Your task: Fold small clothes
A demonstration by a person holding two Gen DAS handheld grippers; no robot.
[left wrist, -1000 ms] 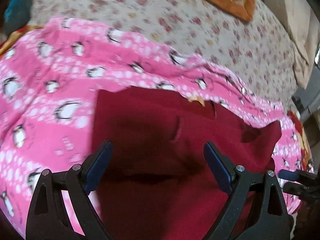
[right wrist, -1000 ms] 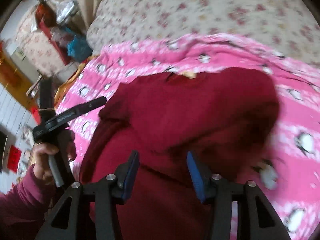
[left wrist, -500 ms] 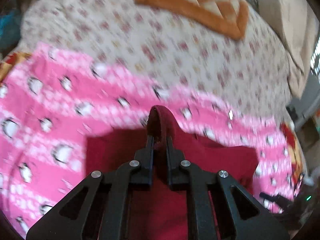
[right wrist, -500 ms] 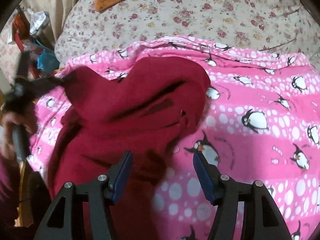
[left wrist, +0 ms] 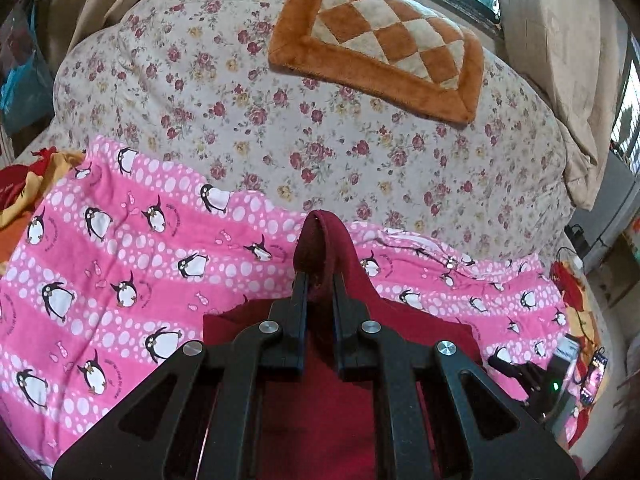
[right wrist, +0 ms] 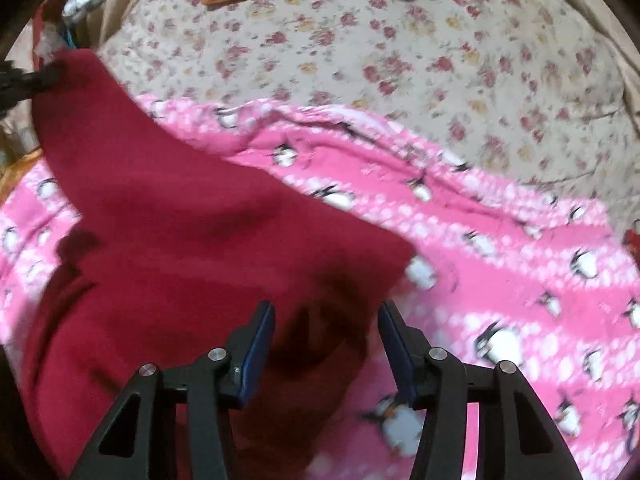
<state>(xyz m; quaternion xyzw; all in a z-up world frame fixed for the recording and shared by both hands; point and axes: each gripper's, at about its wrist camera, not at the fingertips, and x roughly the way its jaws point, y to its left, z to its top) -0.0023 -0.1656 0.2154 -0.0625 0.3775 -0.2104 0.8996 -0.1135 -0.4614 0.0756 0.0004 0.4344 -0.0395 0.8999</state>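
A dark red garment (left wrist: 320, 392) lies on a pink penguin-print blanket (left wrist: 120, 264). My left gripper (left wrist: 320, 284) is shut on a fold of the red garment, which sticks up between the fingers, and holds that part lifted. In the right wrist view the garment (right wrist: 192, 248) stretches up to the far left, where the left gripper (right wrist: 36, 78) pinches its corner. My right gripper (right wrist: 326, 344) is open and empty, low over the garment's right edge. The right gripper also shows at the lower right of the left wrist view (left wrist: 520, 372).
The blanket covers part of a floral bedspread (left wrist: 320, 128). An orange and cream checked cushion (left wrist: 384, 44) lies at the back. Red and yellow fabric (left wrist: 24, 184) shows at the left edge. Clutter and a phone (left wrist: 596, 376) sit off the bed to the right.
My left gripper closed on the red garment and lifted its corner up and away. My right gripper stayed open and shifted over the garment's right edge.
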